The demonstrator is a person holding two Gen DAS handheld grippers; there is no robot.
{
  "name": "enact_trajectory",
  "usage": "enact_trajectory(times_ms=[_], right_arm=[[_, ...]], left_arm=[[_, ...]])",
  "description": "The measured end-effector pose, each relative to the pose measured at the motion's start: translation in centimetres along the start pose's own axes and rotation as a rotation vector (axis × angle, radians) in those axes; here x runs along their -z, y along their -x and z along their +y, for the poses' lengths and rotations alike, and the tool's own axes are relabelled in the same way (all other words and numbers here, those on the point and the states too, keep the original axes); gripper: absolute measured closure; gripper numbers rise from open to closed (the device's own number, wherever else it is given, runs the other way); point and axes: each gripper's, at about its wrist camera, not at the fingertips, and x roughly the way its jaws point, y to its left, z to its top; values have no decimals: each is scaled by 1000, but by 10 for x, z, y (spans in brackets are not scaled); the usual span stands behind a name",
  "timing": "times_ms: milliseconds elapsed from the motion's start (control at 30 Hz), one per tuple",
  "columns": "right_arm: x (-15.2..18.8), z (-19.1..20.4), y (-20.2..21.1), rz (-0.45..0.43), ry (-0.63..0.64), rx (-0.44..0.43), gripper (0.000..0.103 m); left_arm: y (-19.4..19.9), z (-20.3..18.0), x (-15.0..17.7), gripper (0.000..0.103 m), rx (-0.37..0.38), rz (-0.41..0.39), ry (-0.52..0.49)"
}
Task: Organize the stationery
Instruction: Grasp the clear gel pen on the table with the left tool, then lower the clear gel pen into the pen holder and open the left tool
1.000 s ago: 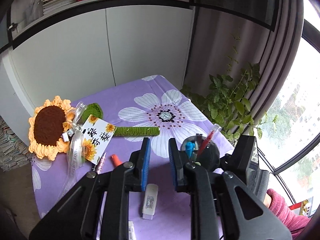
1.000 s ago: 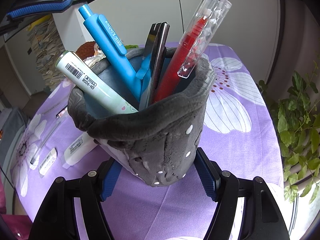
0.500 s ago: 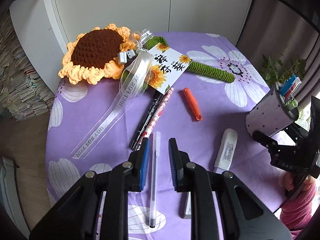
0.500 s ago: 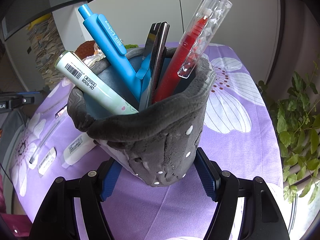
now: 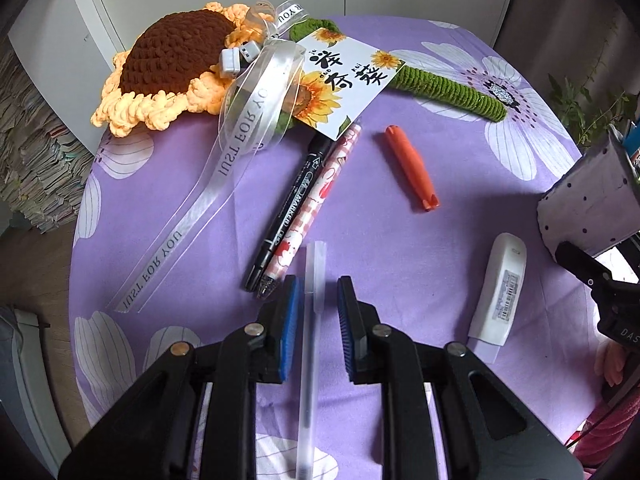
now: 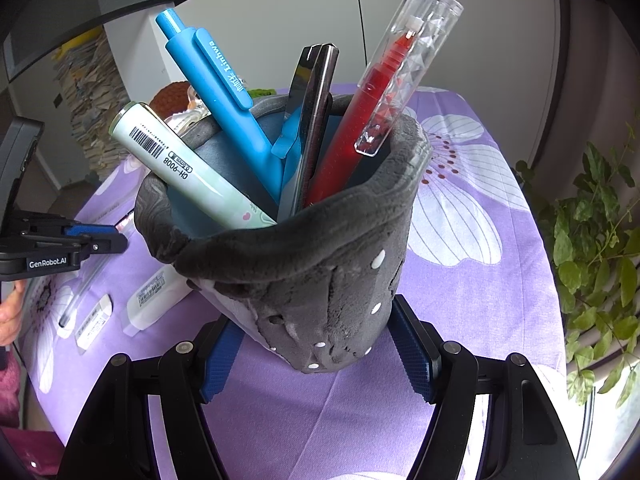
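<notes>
In the left wrist view a round table under a purple cloth printed with big white flowers stands before white cabinet doors, with stacked papers at the left and a leafy plant at the right edge. The left gripper points steeply down with its blue ribbed pads a narrow gap apart, straddling a slim translucent pen that lies on the cloth; the pads do not press on it, so the jaws are open around it. Just beyond lie a black marker and a pink patterned pen side by side and touching, an orange cap apart to the right, and a white correction tape near the right edge. A crocheted sunflower with a woolly brown centre, a green stem, a clear printed ribbon and a card lies at the far side. In the right wrist view the same cloth and cabinets show, the plant on the right. The right gripper clamps a soft grey dotted fabric pen holder at its base, both pads against its sides. Inside it stand a blue pen, a pale green barcoded pen, a red pen with a clear faceted cap and a dark metallic clip-like piece.
</notes>
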Motion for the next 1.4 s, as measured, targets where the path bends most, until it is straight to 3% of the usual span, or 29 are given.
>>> enact_trajectory(times_ms=[467,967,1400], right_arm=[[0,0,0,0,0,1,31],[0,1,0,0,-1,0,31],[1,1,1,-2,-5,-2,31]], left_arm=[[9,-13,-5,94,24,-55,-48],[105,-36,1,94,102,-289,-108],[159,-60,-11,95,138,-442,-170]])
